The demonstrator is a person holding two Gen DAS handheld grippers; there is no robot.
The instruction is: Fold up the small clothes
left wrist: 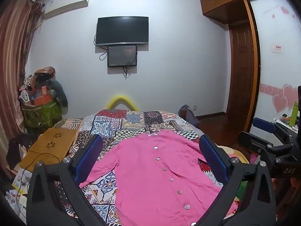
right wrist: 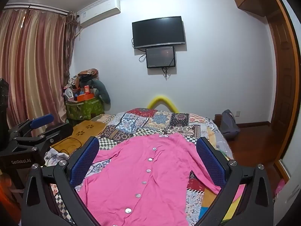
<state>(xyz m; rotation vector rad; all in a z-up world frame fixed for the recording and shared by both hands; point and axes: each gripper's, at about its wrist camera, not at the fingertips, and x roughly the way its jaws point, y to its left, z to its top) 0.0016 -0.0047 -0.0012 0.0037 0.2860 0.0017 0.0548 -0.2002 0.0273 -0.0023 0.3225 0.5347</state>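
A pink buttoned cardigan (left wrist: pixel 160 179) lies spread flat, front up, on the patchwork bedspread (left wrist: pixel 131 120); it also shows in the right wrist view (right wrist: pixel 143 177). Its sleeves spread out to both sides. My left gripper (left wrist: pixel 150 156) is open and empty, held above the cardigan with its blue pads on either side of it. My right gripper (right wrist: pixel 148 154) is open and empty too, above the same garment. The right gripper shows at the right edge of the left wrist view (left wrist: pixel 267 137), and the left gripper shows at the left edge of the right wrist view (right wrist: pixel 37 130).
A wooden lap desk (left wrist: pixel 49 146) with a cable lies on the bed's left side. A pile of bags and boxes (left wrist: pixel 41 101) stands in the corner by the curtain (right wrist: pixel 32 71). A backpack (right wrist: pixel 228 124) sits on the floor to the right. Two screens (left wrist: pixel 122 30) hang on the wall.
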